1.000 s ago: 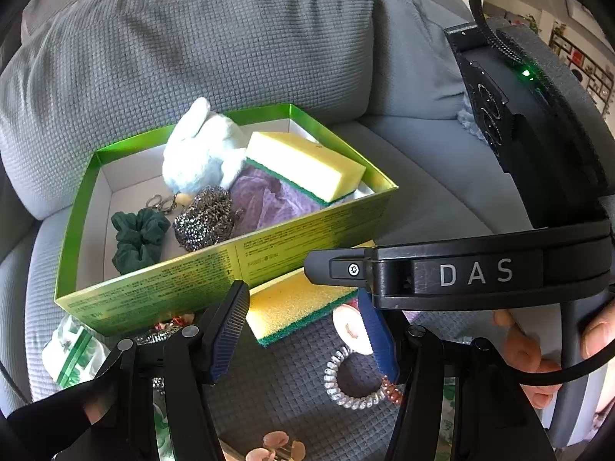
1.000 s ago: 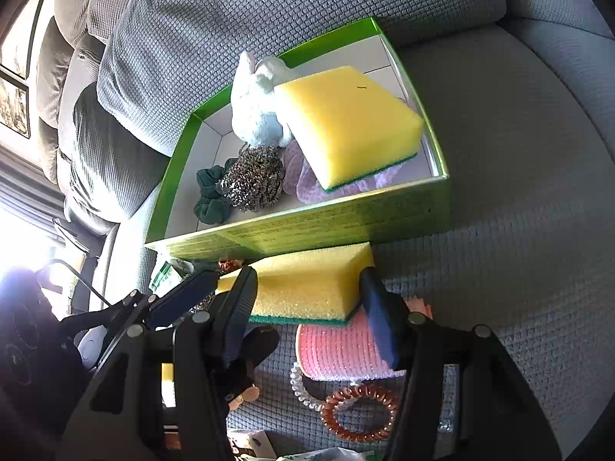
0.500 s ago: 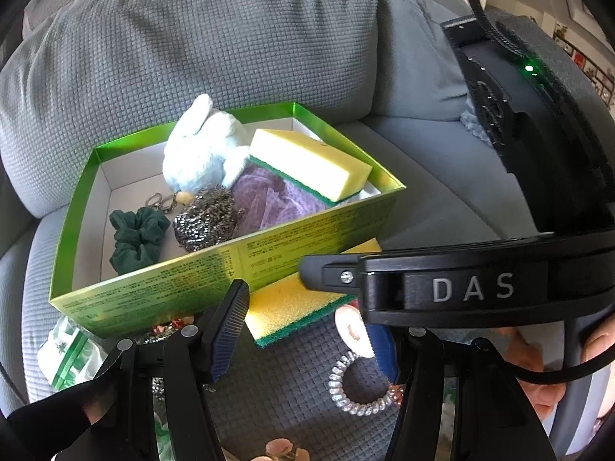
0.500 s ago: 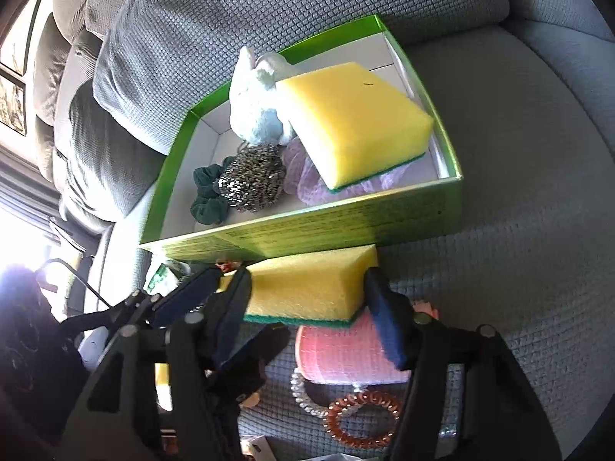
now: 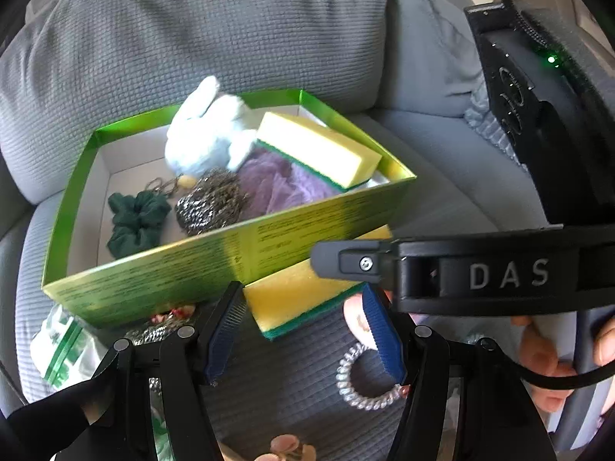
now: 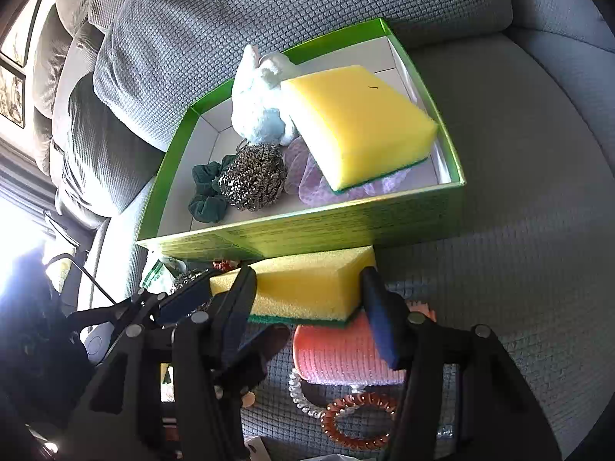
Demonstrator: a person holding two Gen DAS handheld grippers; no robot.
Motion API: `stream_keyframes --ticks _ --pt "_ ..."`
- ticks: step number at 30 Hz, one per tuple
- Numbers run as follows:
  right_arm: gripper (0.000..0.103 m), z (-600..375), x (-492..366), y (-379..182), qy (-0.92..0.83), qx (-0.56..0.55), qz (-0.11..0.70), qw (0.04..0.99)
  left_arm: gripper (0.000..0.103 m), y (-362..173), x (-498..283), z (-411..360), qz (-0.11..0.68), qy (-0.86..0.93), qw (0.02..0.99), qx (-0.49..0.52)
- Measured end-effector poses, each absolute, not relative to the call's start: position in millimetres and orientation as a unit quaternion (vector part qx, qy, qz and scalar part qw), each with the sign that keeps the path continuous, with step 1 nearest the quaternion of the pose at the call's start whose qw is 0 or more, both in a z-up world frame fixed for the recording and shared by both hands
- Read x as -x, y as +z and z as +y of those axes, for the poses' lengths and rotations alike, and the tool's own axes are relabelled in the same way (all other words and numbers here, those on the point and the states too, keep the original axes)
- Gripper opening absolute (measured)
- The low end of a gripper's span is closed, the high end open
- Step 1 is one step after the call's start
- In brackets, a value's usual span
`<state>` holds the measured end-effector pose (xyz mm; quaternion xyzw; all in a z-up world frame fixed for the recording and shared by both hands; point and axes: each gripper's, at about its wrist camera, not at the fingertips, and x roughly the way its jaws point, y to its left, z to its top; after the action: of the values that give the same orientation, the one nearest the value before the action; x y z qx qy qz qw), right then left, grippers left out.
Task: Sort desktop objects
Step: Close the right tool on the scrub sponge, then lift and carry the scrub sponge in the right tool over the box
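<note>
R gripper (image 6: 307,311) sat nearest, jaws apart w/ the yellow foam sponge with green scrub base (image 6: 303,288) between its fingers; contact w/ the pads couldn't be told. Sponge lay flat on the grey textured sofa seat (image 6: 519,269), long axis across the jaws, running along the front wall of the green cardboard box (image 6: 346,226), just beside it. L gripper (image 5: 303,330) also apart, empty. Beneath the sponge: pink ribbed roll (image 6: 338,357), amber coil hair tie (image 6: 361,418). Farther, in the box: second yellow sponge (image 6: 357,123), steel wool scourer (image 6: 253,180), dark green scrunchie (image 6: 207,196), white plush rabbit (image 6: 257,103). Grey sofa back cushion (image 6: 269,11) behind.
</note>
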<state>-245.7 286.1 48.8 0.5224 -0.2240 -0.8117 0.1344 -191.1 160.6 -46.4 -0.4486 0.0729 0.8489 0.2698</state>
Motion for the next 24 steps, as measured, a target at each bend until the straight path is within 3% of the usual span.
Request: stream_keyframes --ticks 24 --pt "0.034 282.4 240.6 66.3 -0.834 -0.503 -0.184 0.129 0.055 -33.8 186.1 158.7 0.063 0.861 0.276 0.424"
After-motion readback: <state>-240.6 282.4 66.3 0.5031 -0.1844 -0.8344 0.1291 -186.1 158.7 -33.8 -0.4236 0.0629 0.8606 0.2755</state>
